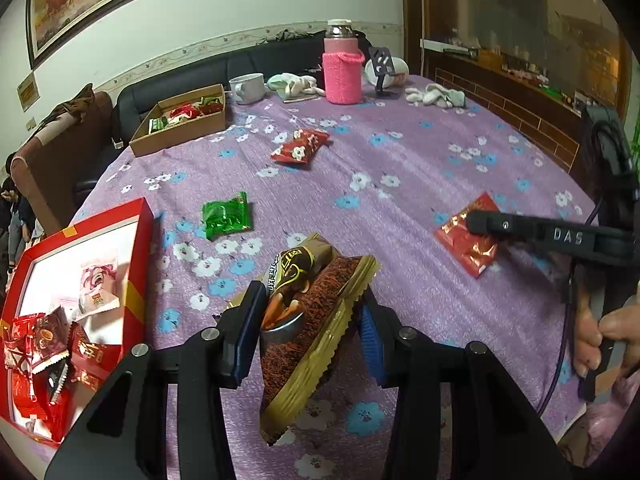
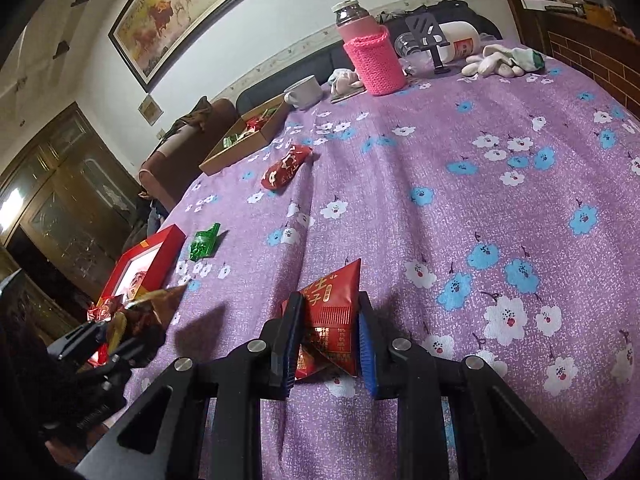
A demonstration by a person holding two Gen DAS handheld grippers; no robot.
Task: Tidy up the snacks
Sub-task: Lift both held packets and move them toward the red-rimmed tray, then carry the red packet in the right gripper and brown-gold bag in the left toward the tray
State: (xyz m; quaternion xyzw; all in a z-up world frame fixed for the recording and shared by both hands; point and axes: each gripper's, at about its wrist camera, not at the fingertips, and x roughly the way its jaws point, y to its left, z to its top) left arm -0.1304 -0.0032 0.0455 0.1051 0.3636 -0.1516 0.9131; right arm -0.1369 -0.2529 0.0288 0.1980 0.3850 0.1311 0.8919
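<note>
The left hand-held gripper (image 1: 310, 320) pinches a brown and gold foil snack packet (image 1: 316, 320) between its blue pads, lifted above the near part of the bench (image 1: 400, 152) with its purple flowered cloth. To its left stands an open red cardboard box (image 1: 100, 248) holding red packets. The right hand-held gripper (image 2: 328, 344) is pressed on a red foil snack packet (image 2: 334, 312) at the bench's near right. A green foil packet (image 1: 226, 220) and a red flowered packet (image 1: 300, 146) lie farther off, with a brown cardboard tray (image 1: 180, 124) at the far left.
</note>
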